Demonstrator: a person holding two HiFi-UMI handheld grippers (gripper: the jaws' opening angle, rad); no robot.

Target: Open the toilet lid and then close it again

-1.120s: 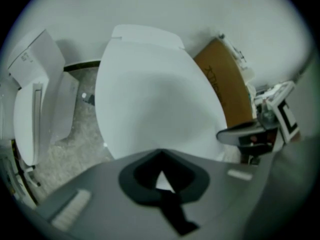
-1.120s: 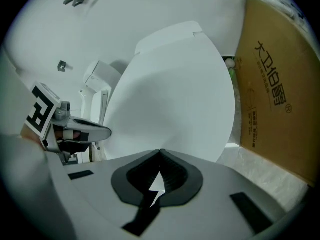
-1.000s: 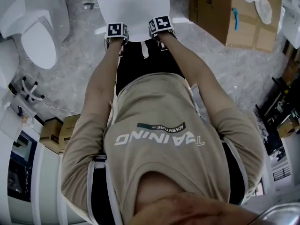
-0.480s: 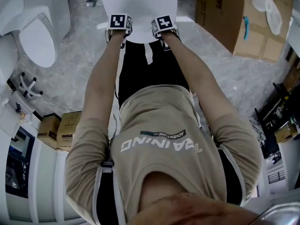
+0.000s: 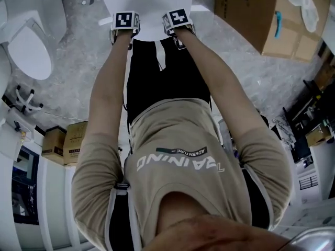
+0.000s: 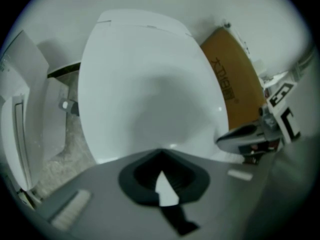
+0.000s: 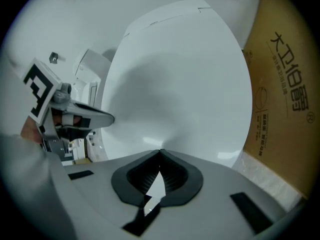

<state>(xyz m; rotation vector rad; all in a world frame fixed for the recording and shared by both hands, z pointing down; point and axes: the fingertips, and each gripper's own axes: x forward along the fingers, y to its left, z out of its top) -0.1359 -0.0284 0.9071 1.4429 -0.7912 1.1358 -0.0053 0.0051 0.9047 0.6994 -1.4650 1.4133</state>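
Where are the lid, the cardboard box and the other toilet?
Lid (image 6: 150, 84): left gripper view, middle of its top.
Box (image 7: 285, 109): right gripper view, its printed side.
Other toilet (image 5: 29, 51): head view, its oval seat cover.

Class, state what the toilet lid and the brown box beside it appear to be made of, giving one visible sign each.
The toilet lid: probably glossy white plastic, smooth with soft highlights. The box: matt brown cardboard, with characters printed on its side.

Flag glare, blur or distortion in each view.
Head view: sharp, evenly lit, lid nearly blown out. Left gripper view: heavy fisheye, dark corners, foreground soft, faint shadow on lid. Right gripper view: same fisheye, glints on lid, box print legible.
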